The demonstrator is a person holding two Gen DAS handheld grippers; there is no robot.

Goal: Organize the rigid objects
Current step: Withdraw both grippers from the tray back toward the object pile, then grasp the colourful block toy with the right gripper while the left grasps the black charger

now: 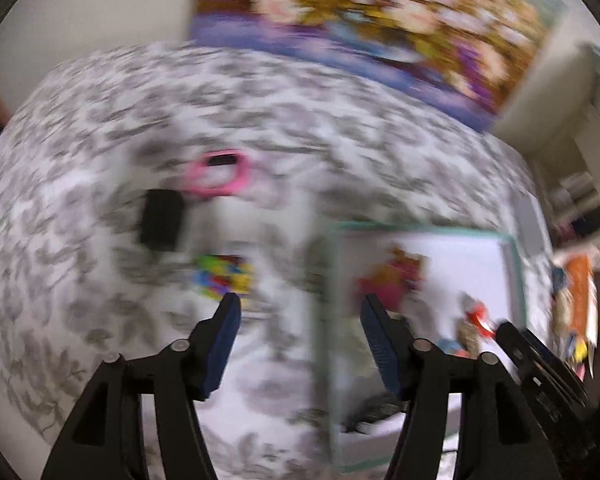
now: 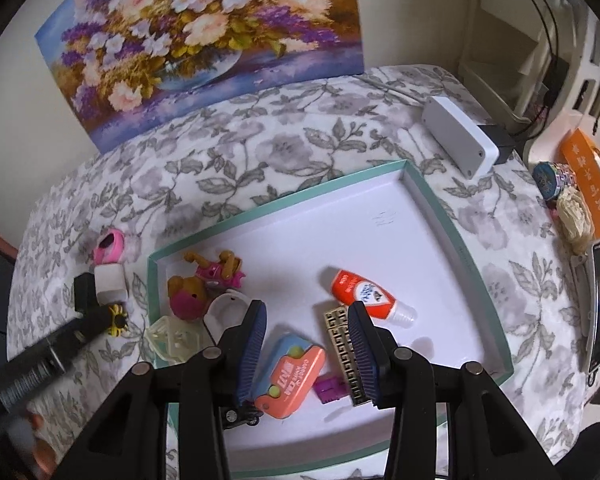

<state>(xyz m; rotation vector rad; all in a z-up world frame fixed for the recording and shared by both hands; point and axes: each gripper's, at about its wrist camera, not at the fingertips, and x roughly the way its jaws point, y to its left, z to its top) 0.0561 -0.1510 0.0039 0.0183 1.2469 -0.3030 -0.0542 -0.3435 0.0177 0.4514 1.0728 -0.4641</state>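
Right gripper parted, empty, above tray; orange case between fingers, glue just beyond. Left gripper wide, empty; cube beyond left finger.

A white cloth printed with grey leaves and flowers covers my table. My tray is white inside with a teal rim. In it lie an orange-and-white bottle, a salmon-orange case, and a brown-and-pink toy. A painting shows purple, white and peach flowers.
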